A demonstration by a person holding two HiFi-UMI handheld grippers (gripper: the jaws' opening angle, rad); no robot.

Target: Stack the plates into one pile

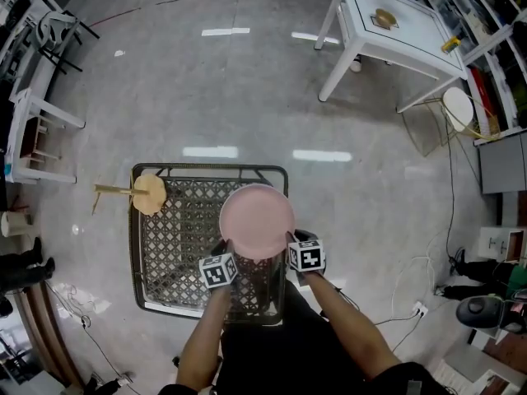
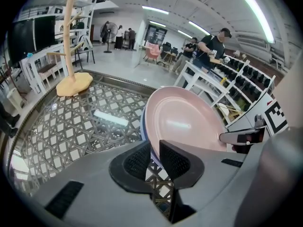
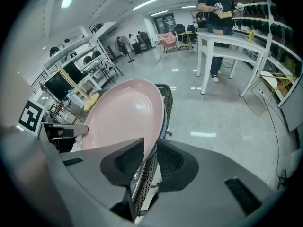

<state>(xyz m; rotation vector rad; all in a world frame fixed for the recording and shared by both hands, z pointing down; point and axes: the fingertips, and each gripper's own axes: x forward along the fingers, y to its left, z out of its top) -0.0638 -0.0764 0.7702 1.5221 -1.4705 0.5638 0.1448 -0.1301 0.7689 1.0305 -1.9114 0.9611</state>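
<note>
over the mesh table's (image 1: 177, 237) near right part, the pink plate (image 1: 257, 219) hangs between both grippers. the left gripper (image 1: 228, 252) clamps its left rim and the right gripper (image 1: 289, 245) its right rim, with the tabletop seemingly straight below.

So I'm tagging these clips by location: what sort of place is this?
Probably a lab or workshop, not a home: a wide glossy floor, long ceiling strip lights and stocked shelving racks.
</note>
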